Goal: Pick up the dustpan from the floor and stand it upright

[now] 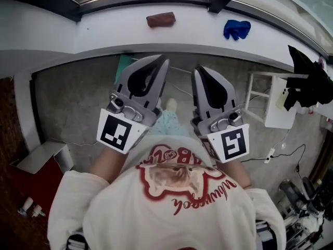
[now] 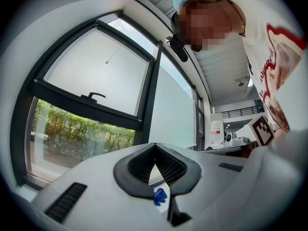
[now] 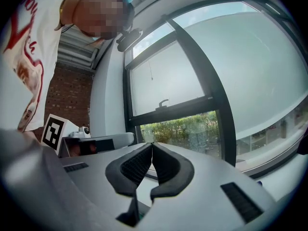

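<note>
White shirt with a red print (image 1: 177, 191) fills the near edge of the head view. Just beyond it the left gripper (image 1: 163, 61) and the right gripper (image 1: 201, 70) are held side by side, pointing level at the far window sill (image 1: 78, 33). Each has its jaws closed tip to tip, with nothing between them. On the sill lie a brown lump (image 1: 161, 19) and, to its right, a blue cloth (image 1: 237, 28). A green flat thing (image 1: 123, 66) lies on the grey floor (image 1: 73, 103) under the sill, half hidden by the left gripper; whether it is the dustpan I cannot tell.
</note>
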`<action>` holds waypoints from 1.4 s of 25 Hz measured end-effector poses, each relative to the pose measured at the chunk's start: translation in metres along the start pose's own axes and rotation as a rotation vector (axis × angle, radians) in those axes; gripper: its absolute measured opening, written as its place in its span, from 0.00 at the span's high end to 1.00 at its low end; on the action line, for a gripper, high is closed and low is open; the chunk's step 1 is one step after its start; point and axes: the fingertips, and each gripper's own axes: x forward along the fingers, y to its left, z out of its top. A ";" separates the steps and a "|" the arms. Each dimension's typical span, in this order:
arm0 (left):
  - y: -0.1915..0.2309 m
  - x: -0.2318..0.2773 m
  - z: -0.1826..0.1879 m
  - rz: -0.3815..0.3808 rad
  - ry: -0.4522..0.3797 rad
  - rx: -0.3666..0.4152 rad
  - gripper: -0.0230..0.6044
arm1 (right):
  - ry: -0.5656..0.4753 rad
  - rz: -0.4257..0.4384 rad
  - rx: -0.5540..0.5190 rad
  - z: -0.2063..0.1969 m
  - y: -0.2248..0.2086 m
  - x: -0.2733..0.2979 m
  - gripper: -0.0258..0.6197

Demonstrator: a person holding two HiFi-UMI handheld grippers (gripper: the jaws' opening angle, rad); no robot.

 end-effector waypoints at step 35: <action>0.149 -0.007 -0.283 0.186 0.162 -0.093 0.93 | 0.173 -0.012 0.058 -0.293 -0.056 0.099 0.92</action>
